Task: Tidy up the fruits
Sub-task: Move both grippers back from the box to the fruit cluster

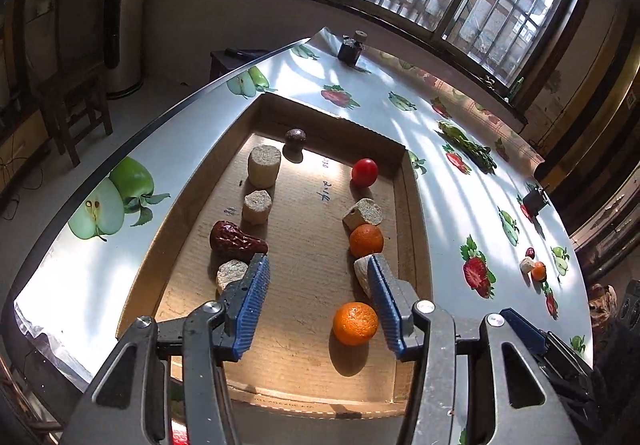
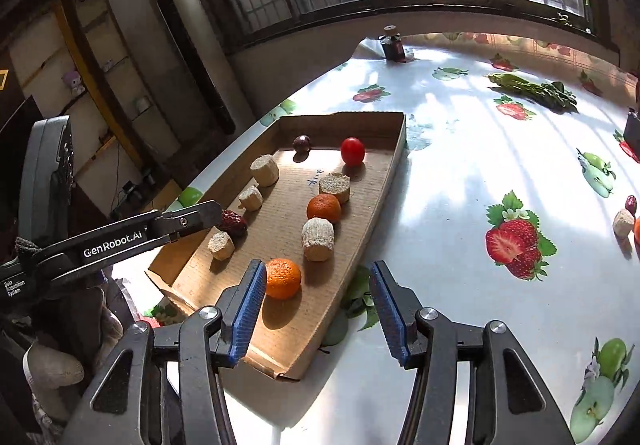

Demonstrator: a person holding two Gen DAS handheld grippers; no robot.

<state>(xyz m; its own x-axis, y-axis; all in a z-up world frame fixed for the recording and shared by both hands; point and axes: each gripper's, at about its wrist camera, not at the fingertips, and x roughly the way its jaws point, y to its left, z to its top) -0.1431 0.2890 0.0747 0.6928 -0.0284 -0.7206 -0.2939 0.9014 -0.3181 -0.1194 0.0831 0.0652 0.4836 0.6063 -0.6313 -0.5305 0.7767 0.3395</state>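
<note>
A shallow cardboard tray (image 1: 412,229) holds two rows of items. The left row has a dark round fruit (image 1: 295,136), beige cylinders (image 1: 264,165) and a red date (image 1: 236,241). In the right row lie a red tomato (image 1: 364,172), more cylinders and two oranges (image 1: 366,241). My left gripper (image 1: 318,261) hovers open over the tray's near half, and the near orange (image 1: 355,324) lies on the tray floor beside its right finger. My right gripper (image 2: 318,267) is open above the tray's near right rim (image 2: 372,221), the near orange (image 2: 283,278) just inside its left finger, untouched.
A date, a beige piece and an orange (image 2: 626,219) sit together far right on the fruit-print tablecloth (image 2: 440,205). A green leafy bunch (image 2: 536,87) and a dark jar (image 2: 394,45) stand at the back. The table edge (image 1: 132,149) runs left of the tray.
</note>
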